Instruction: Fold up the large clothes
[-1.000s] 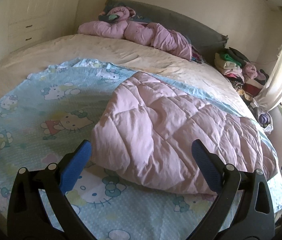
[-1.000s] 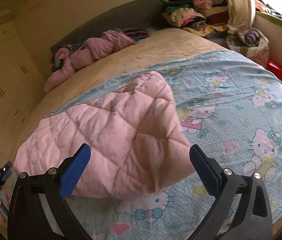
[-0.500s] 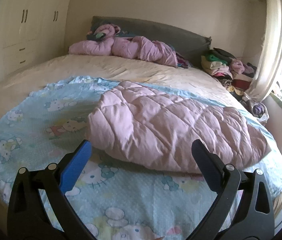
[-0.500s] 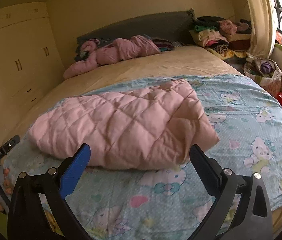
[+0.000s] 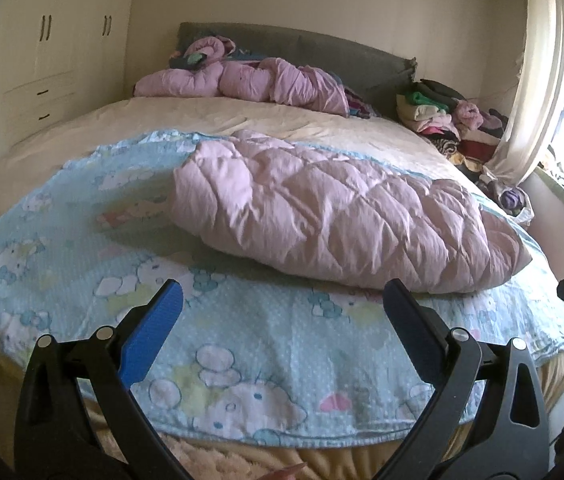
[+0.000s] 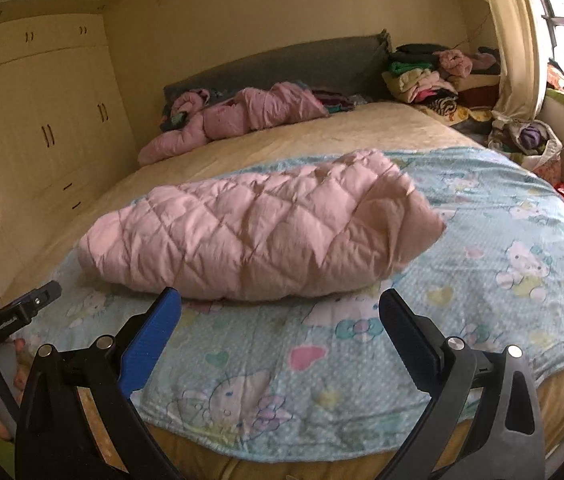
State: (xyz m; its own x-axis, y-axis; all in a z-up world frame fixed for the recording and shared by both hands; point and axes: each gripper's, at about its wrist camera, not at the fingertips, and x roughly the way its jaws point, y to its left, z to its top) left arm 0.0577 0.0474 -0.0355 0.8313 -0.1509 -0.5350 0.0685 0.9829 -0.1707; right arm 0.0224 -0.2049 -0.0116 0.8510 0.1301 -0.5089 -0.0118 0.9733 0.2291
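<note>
A folded pink quilted garment (image 5: pixel 334 216) lies on a light blue Hello Kitty blanket (image 5: pixel 241 344) spread over the foot of the bed. It also shows in the right wrist view (image 6: pixel 257 224), on the same blanket (image 6: pixel 362 352). My left gripper (image 5: pixel 282 300) is open and empty, held back from the bed's foot edge, apart from the garment. My right gripper (image 6: pixel 279 308) is open and empty, also back from the edge, with the garment just beyond its fingertips.
A crumpled pink duvet (image 5: pixel 249 80) lies by the grey headboard (image 5: pixel 322 56). Stacked clothes (image 5: pixel 442 116) and a curtain (image 5: pixel 534 80) stand at the right, wardrobes (image 5: pixel 41 60) at the left. The other handheld device (image 6: pixel 13 312) shows at the lower left of the right wrist view.
Both grippers have pulled back and lowered away from the garment toward the bed's foot. The garment lies still, further away in both views. Both stay open.
</note>
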